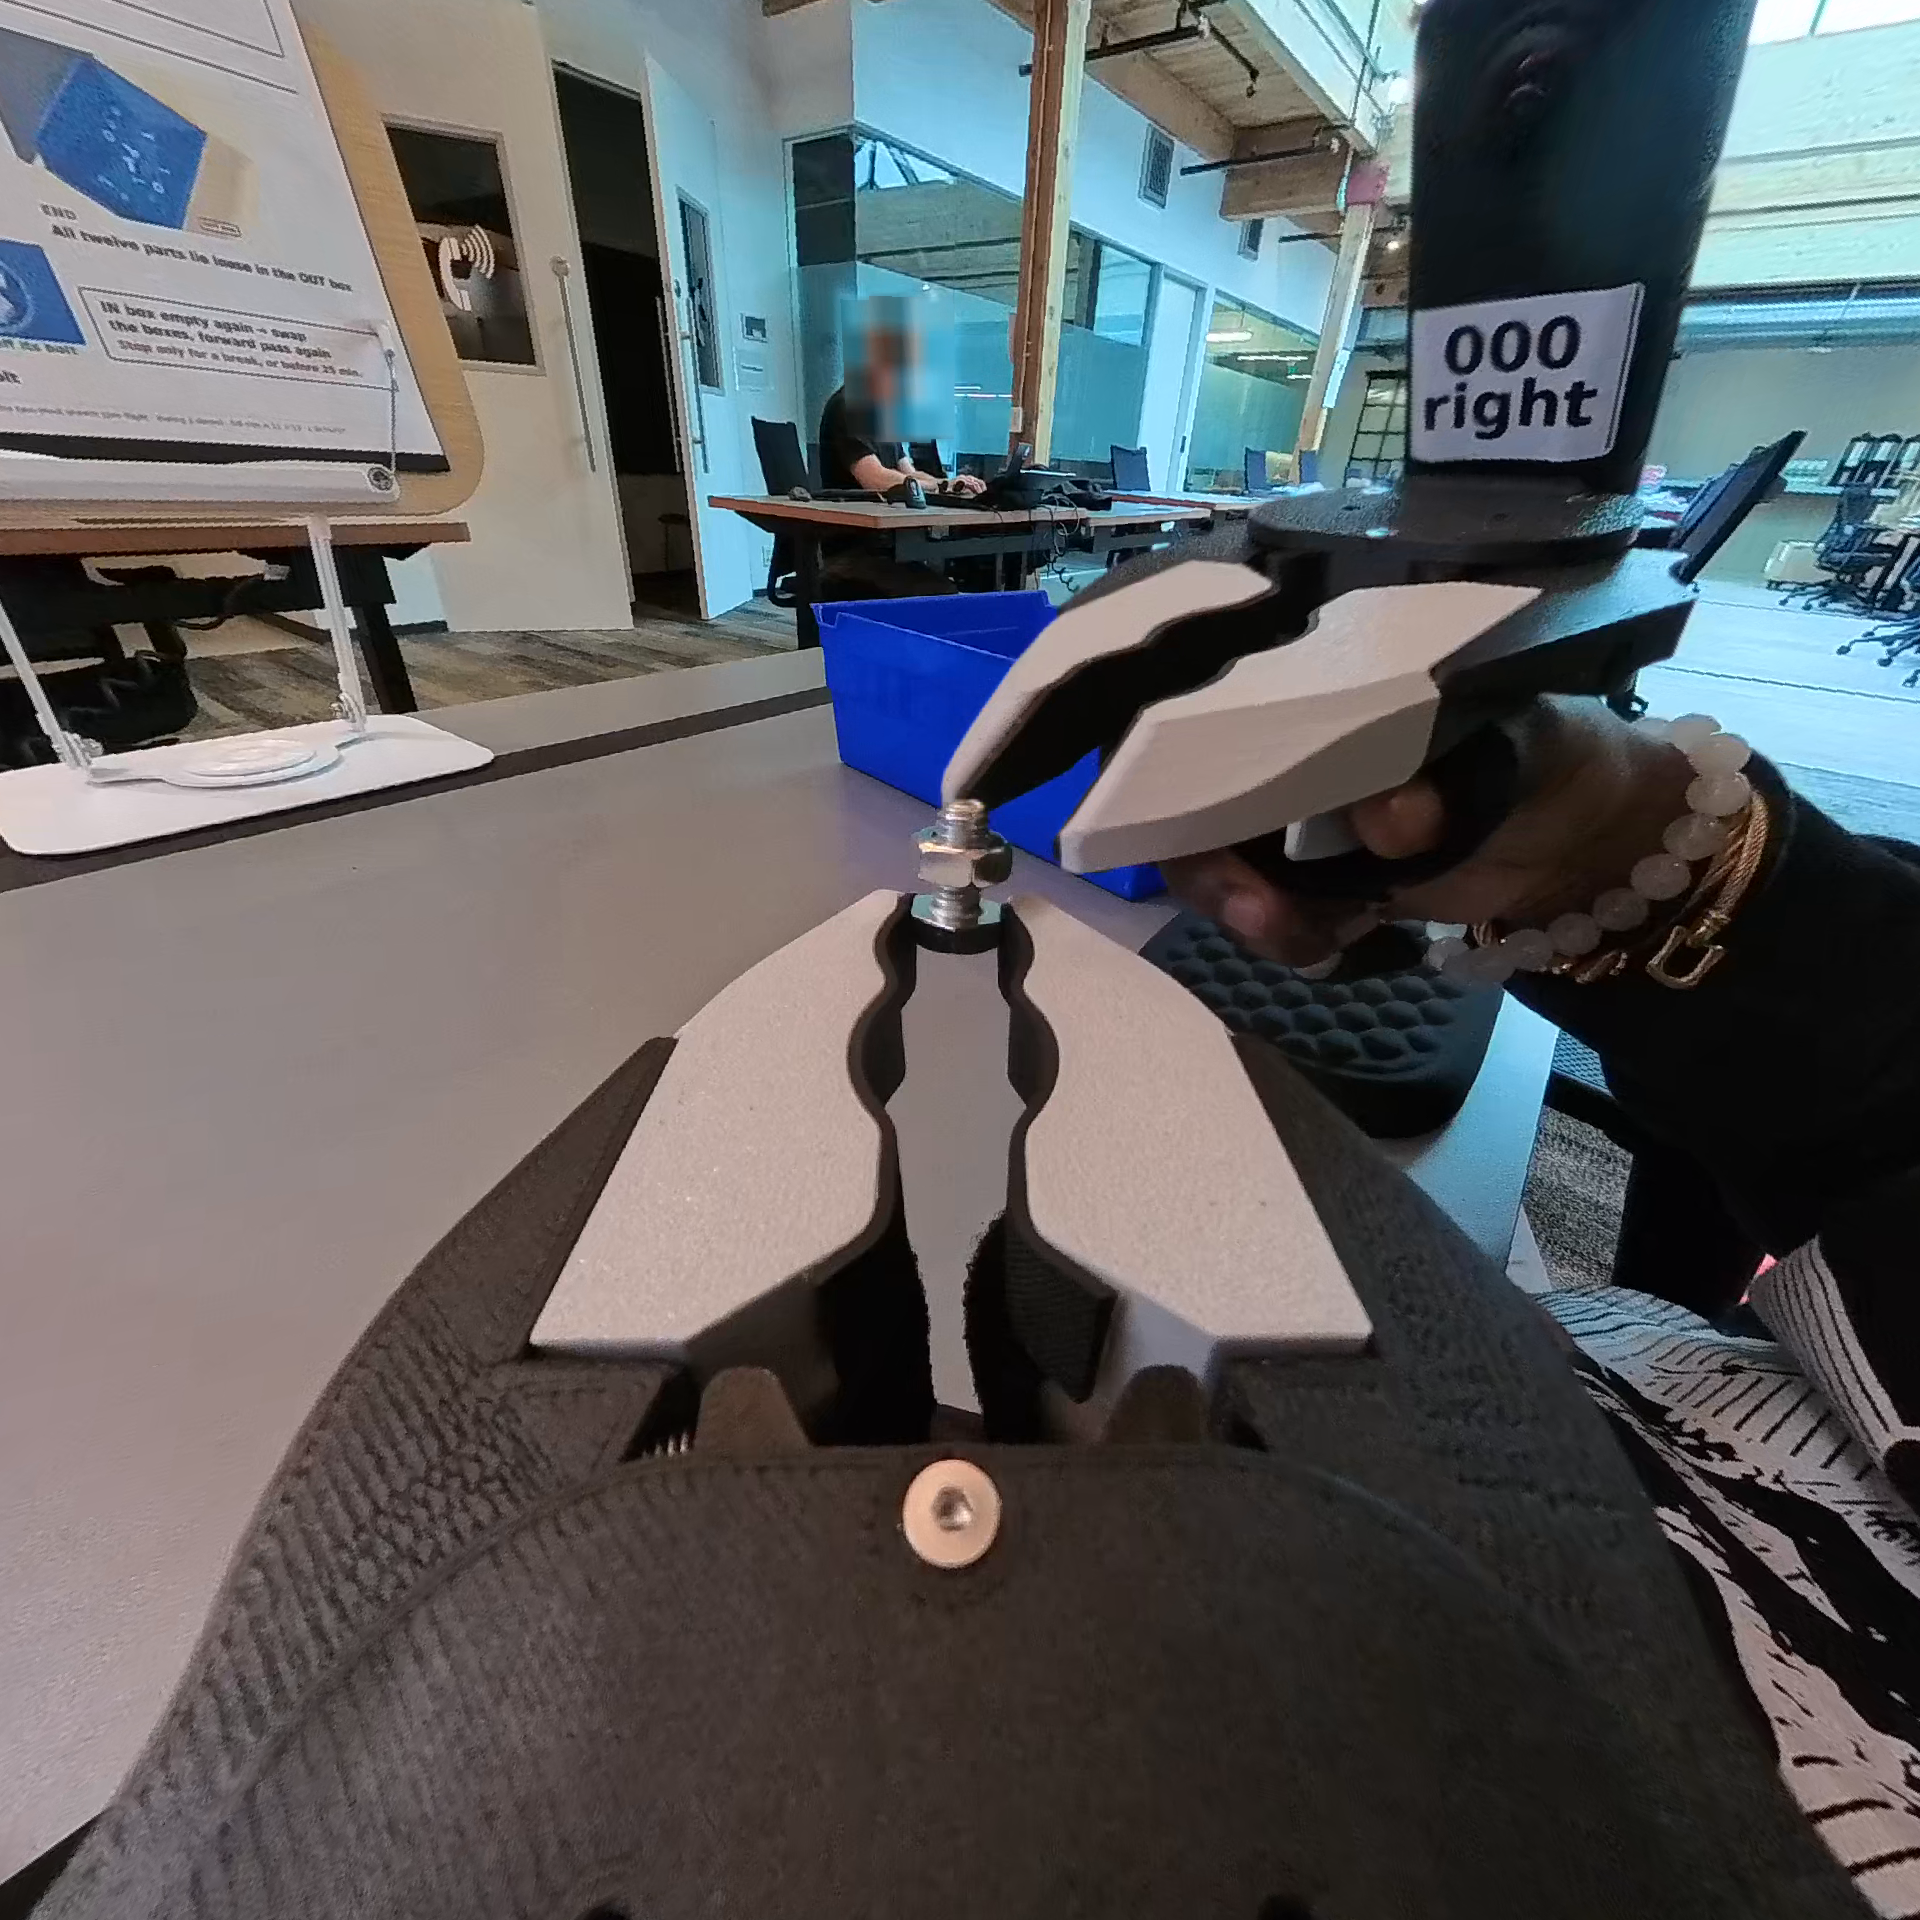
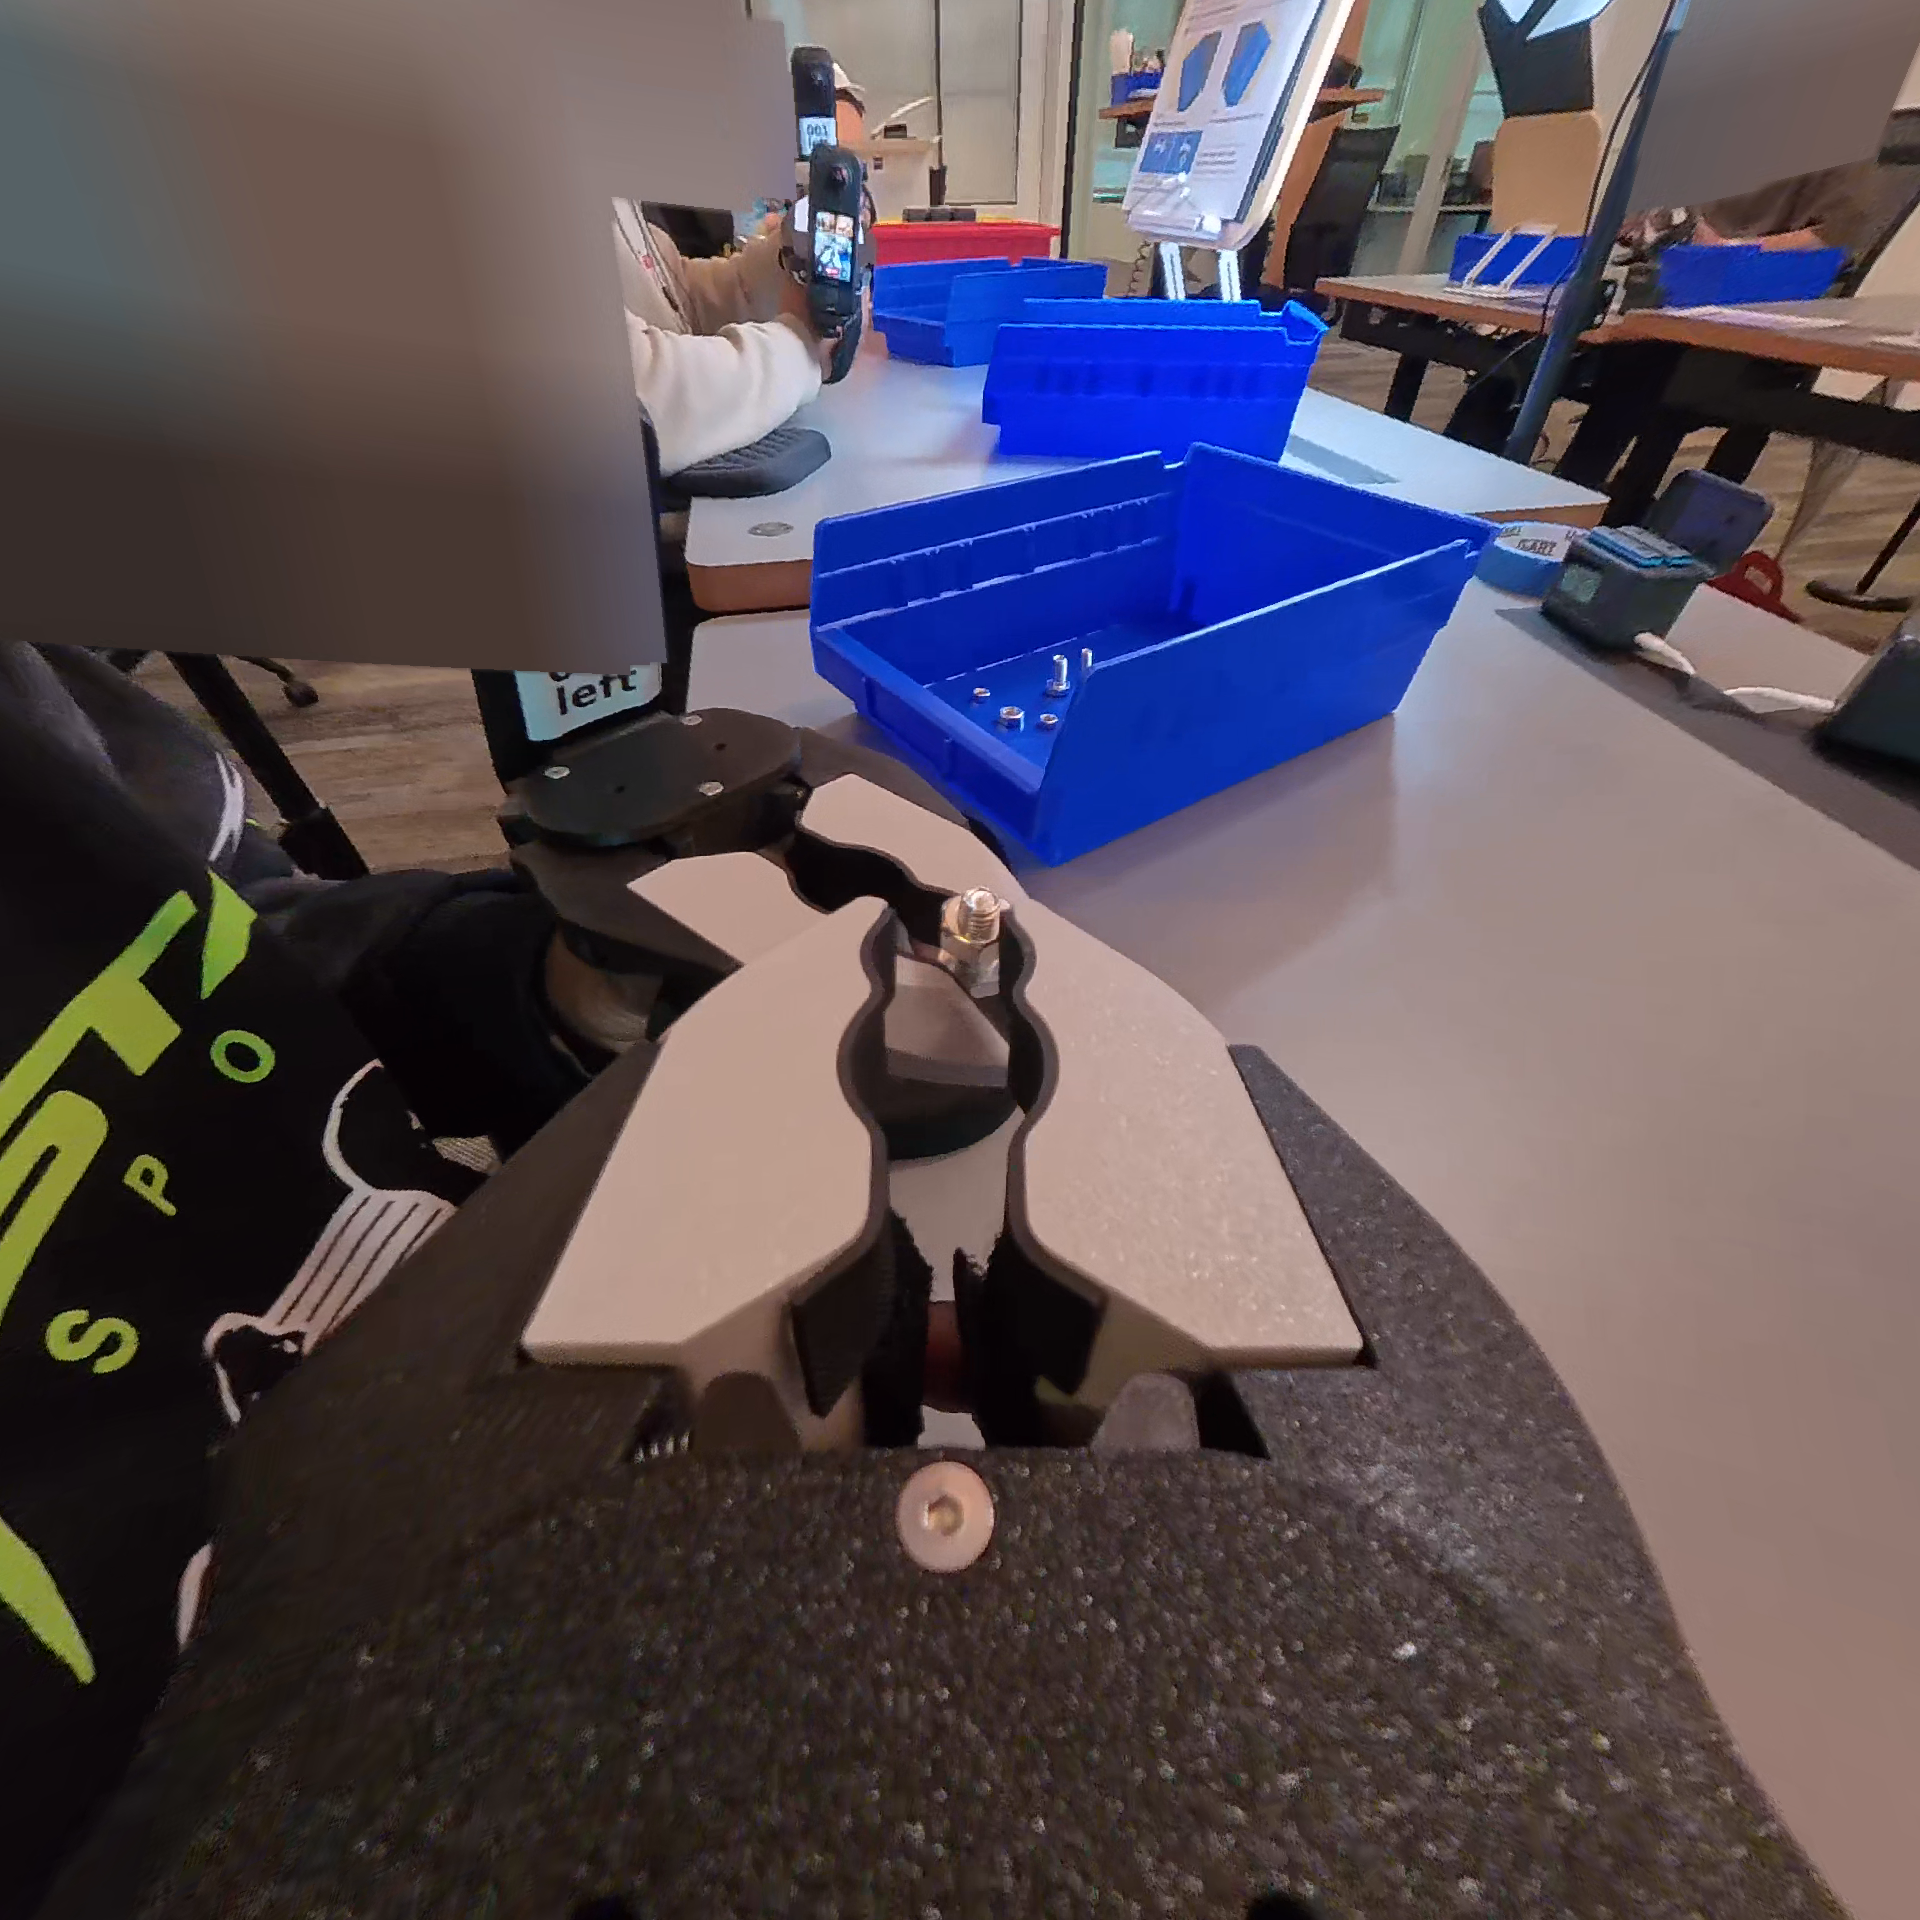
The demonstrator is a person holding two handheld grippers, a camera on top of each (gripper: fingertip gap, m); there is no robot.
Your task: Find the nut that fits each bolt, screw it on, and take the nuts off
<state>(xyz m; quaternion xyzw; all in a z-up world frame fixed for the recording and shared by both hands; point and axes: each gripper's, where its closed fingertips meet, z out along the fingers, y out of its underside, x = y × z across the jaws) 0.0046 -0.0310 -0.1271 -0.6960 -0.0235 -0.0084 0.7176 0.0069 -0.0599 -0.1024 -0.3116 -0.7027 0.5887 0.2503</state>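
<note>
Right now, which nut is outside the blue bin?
The nut threaded on the upright bolt clamped by the left gripper; the other nuts lie inside the blue bin.

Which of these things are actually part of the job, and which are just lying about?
In use:
silver bolt
hex nut
left gripper
right gripper
blue plastic bin of loose nuts and bolts

Lying about:
blue tape roll
white sign stand
black padded rest

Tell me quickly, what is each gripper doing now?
Left gripper: closed on the bolt head.
Right gripper: around the nut; grip unclear.
</note>
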